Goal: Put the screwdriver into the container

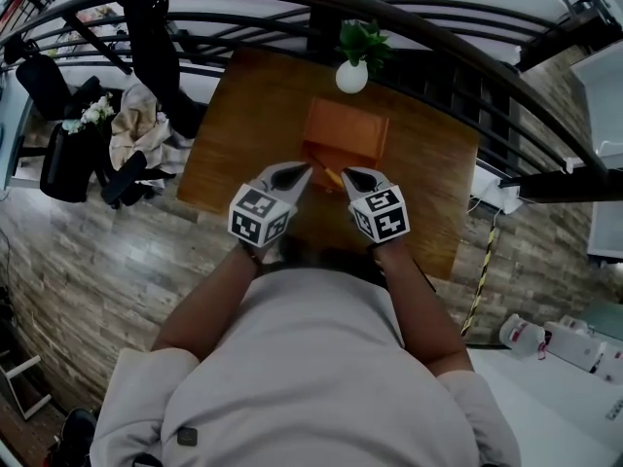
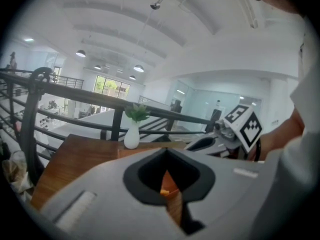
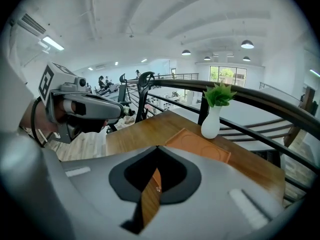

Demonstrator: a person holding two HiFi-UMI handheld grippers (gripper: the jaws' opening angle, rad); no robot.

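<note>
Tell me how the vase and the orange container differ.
The vase is white, rounded and upright; the container is orange, flat and rectangular. The vase holds a green plant; the container shows nothing inside as far as the right gripper view reveals. The vase sits at the table's far edge; the container lies nearer the middle. Both rest on the wooden table.
</note>
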